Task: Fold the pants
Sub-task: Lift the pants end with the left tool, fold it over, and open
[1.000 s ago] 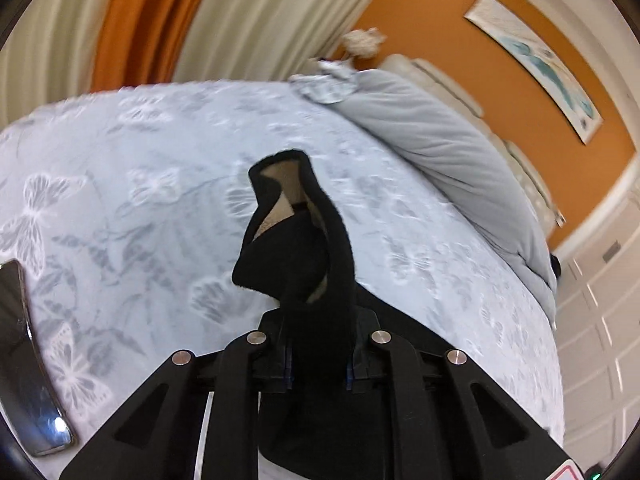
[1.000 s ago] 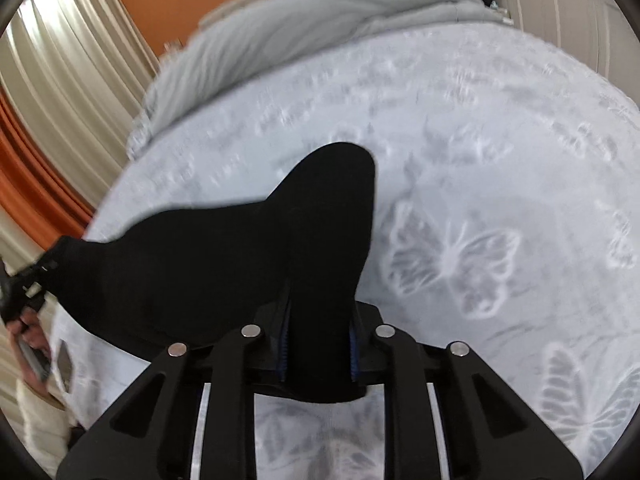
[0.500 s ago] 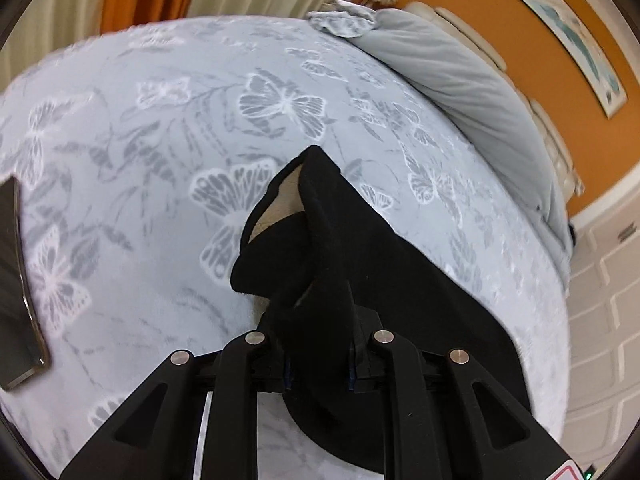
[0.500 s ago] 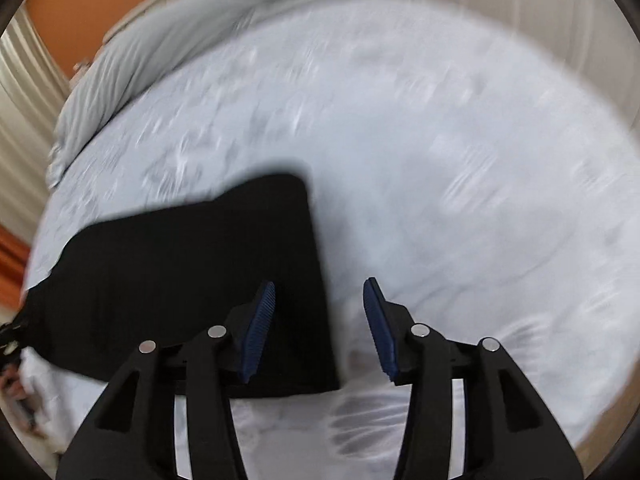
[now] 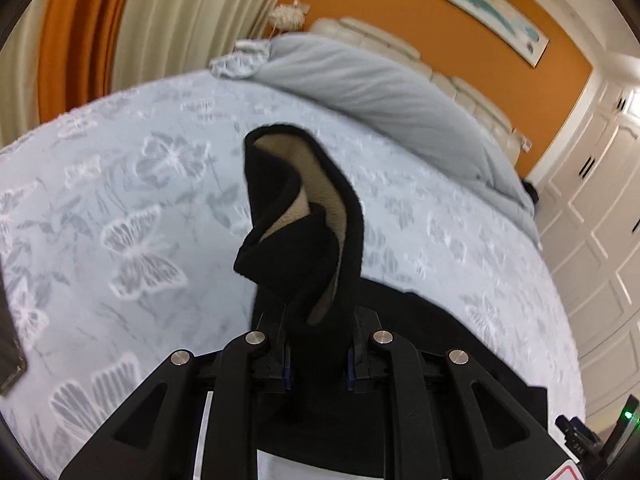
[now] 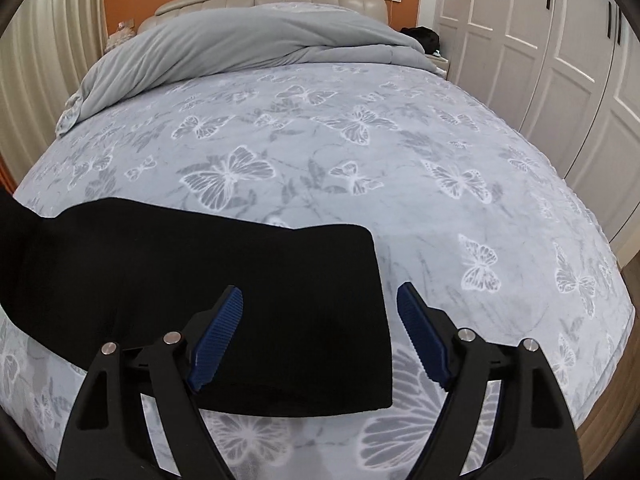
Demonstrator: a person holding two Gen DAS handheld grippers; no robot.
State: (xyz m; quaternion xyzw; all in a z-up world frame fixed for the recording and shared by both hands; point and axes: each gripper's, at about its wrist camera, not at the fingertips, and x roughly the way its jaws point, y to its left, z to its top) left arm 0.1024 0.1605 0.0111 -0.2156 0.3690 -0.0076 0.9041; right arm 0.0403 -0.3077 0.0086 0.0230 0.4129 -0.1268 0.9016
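The black pants (image 6: 224, 296) lie flat across the near side of the bed, their square end under my right gripper (image 6: 320, 320). That gripper's jaws are opening; its blue pads (image 6: 218, 336) hover above the cloth without pressing it. In the left wrist view my left gripper (image 5: 318, 354) is shut on the other end of the pants (image 5: 304, 240), a bunched black fold with a beige fleece lining that sticks up past the fingers. More black cloth trails off to the right behind it.
The bed (image 6: 360, 160) has a pale blue butterfly-print cover. A grey duvet (image 6: 248, 36) is heaped at the headboard end. White wardrobe doors (image 6: 560, 60) stand to the right. A dark flat object (image 5: 8, 344) lies at the left edge. Curtains (image 5: 120, 28) hang behind.
My right gripper has let go of the pants end, which now lies flat on the bed, and its jaws have spread wide. My left gripper has kept its hold and shifted sideways.
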